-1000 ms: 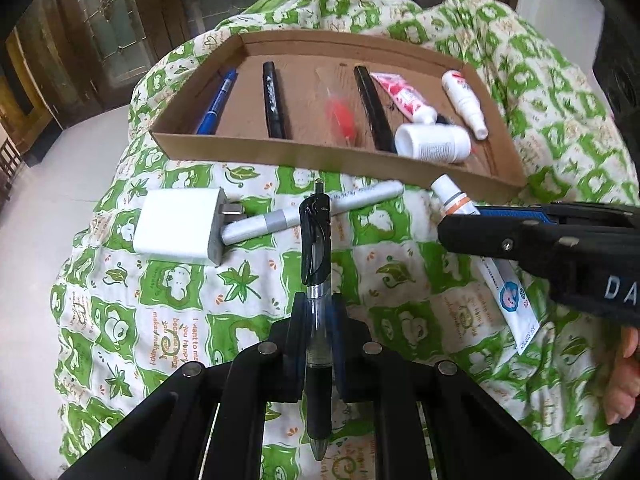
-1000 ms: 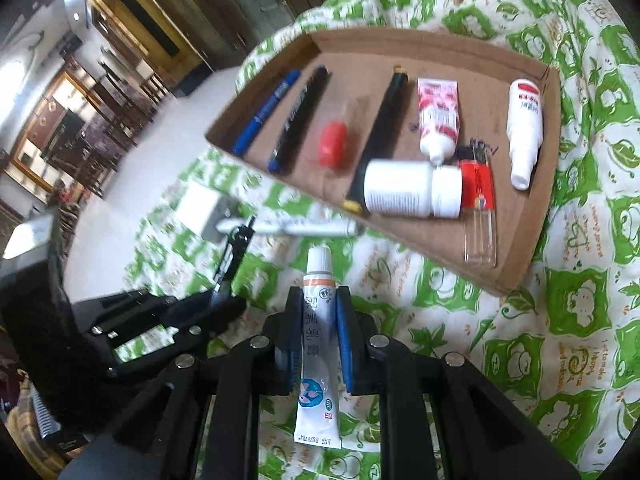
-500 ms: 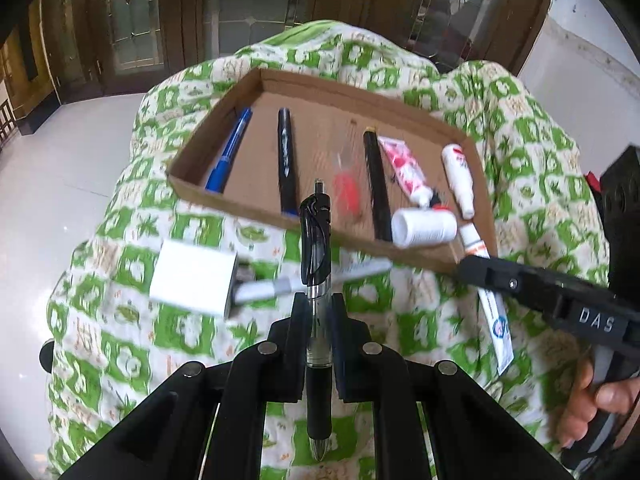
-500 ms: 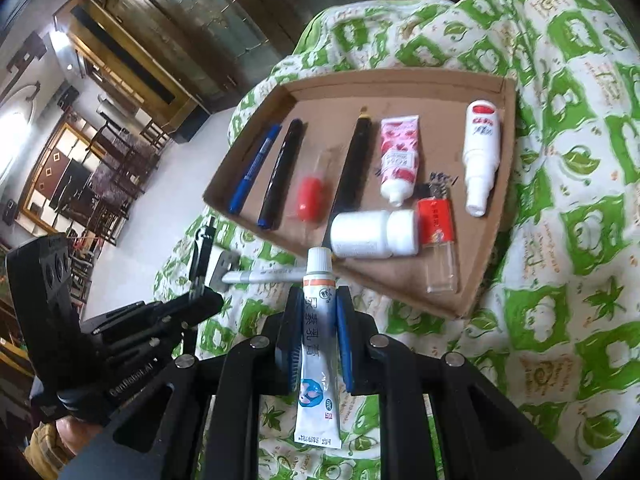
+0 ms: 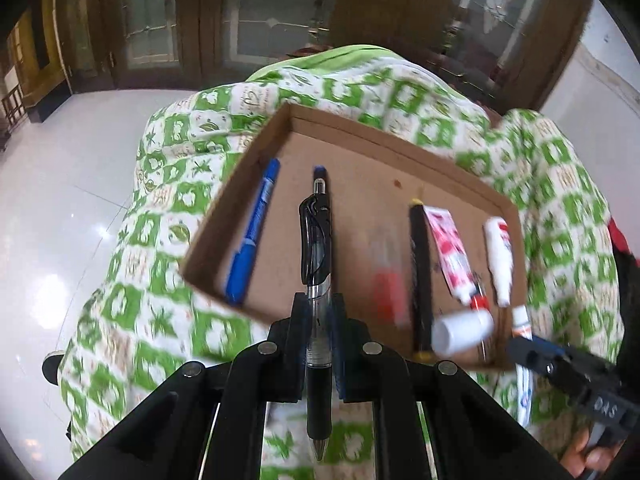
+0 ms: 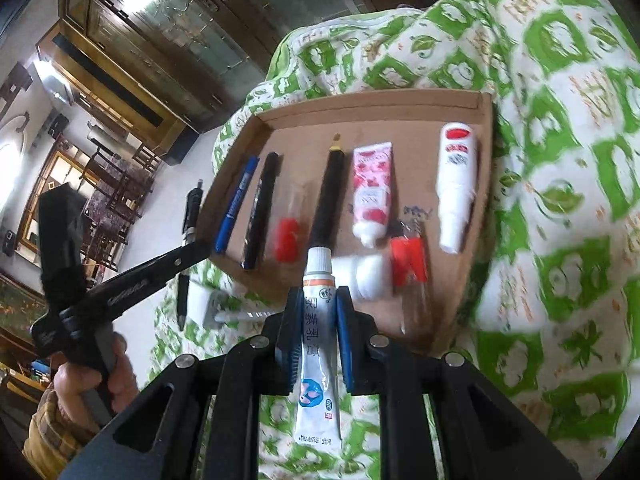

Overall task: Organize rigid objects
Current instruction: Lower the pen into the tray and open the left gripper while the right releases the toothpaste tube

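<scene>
Left tool (image 5: 318, 334) is clamped on a black retractable pen (image 5: 318, 280), gripped mid-barrel, tip toward the camera at bottom centre, clip end pointing up-frame over the near wall of the cardboard tray (image 5: 208, 280). Pen's long axis runs straight up the left wrist frame, parallel to the pens already lying in the tray. It overlaps a black marker (image 5: 320, 174), of which only the far end shows above the clip. The blue marker (image 5: 254, 236) lies just left of it, and a bare strip of tray floor sits to the right, before the blurred red-capped item (image 5: 386, 280).

Right tool (image 6: 318, 338) is clamped on a white ointment tube (image 6: 318, 344), crimped end near the camera, cap pointing up-frame at the tray's near edge. In the right wrist frame the cap end overlaps the long black pen with the gold tip (image 6: 328, 196). The tubes lie up and to the right: pink-patterned tube (image 6: 372, 190), white bottle lying flat (image 6: 370, 276), red lighter (image 6: 408, 266), white-and-red spray bottle (image 6: 454, 184).

My read: both items are already aligned with the tray rows, so what's left is forward and down, no roll. The left tool looks nearer its slot. The tube needs to shift right to join the tubes, and open floor there is tight.

The tray sits on a green-and-white patterned cloth (image 6: 560, 160). On it, lower left of the right wrist frame, a white charger (image 6: 202, 306) and a white pen (image 6: 248, 314) are not yet in the tray.
</scene>
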{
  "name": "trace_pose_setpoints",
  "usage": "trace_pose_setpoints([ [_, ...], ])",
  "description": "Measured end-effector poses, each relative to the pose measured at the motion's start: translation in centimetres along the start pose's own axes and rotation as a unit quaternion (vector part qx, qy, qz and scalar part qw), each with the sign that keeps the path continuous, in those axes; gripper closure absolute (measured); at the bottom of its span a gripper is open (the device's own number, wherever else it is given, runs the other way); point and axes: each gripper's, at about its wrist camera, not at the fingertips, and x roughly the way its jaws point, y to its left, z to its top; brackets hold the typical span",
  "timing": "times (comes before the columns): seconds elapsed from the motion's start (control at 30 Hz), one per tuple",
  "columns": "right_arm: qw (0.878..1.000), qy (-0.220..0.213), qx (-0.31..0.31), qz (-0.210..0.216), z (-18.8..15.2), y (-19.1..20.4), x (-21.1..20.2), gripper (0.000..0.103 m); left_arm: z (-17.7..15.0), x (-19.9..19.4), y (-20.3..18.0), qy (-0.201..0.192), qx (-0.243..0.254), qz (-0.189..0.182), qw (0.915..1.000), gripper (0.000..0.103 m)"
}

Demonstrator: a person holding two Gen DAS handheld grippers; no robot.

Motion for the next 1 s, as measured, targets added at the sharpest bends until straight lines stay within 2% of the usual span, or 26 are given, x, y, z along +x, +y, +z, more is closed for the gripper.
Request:
trace_pose_setpoints([
  [0.37, 1.000, 0.015, 0.018, 0.007, 5.0, 0.4, 4.2, 0.087, 3.8, 4.1, 0.6, 0.019, 0.005, 0.023, 0.9995, 0.093],
  [0.63, 1.000, 0.019, 0.008, -0.012, 8.8, 1.4, 8.6, 0.087, 5.0, 6.6, 1.6, 0.031, 0.003, 0.036, 0.9988, 0.093],
  [1.0, 1.000, 0.001, 0.010, -0.014, 10.8, 1.3, 10.7, 0.087, 6.3, 8.5, 1.3, 0.026, 0.016, 0.049, 0.9983, 0.093],
])
